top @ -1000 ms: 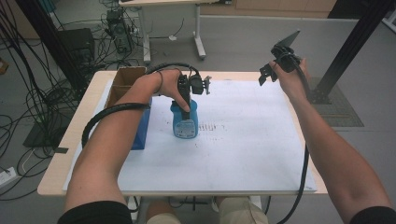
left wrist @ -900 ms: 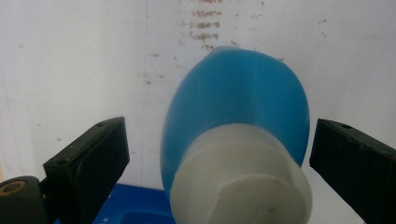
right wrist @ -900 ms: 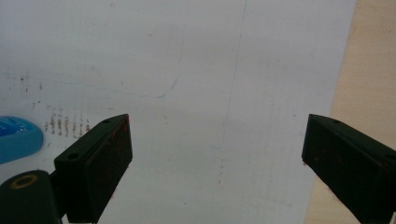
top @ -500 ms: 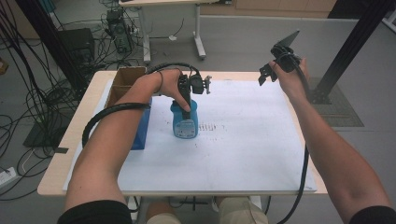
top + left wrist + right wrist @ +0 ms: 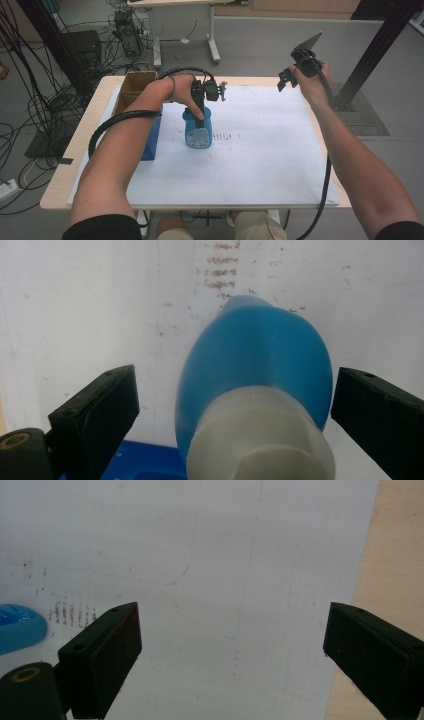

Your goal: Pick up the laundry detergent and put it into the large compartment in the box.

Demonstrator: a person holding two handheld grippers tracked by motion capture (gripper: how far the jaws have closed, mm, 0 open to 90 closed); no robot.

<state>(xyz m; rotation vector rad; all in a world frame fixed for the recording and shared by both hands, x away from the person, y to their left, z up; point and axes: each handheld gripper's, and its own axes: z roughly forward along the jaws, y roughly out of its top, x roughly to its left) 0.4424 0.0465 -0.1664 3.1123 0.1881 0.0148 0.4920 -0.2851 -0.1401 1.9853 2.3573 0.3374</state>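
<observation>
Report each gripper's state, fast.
Left gripper: open, jaws either side of the blue bottle, not gripping.
Right gripper: open, empty.

Black tongs [image 5: 235, 405] with blocky jaws; black cables; apparently short dark sleeves.

I am working in a lab or test room. Beyond my fingers, past the worktop [image 5: 300, 195] with its white sheet [image 5: 260, 150], lies a bare grey floor [image 5: 260, 45]. Loose cables [image 5: 30, 100] and black equipment [image 5: 80, 47] crowd the far left, a second desk frame [image 5: 212, 30] stands ahead, and a black metal rig post [image 5: 375, 55] rises to the right.
</observation>
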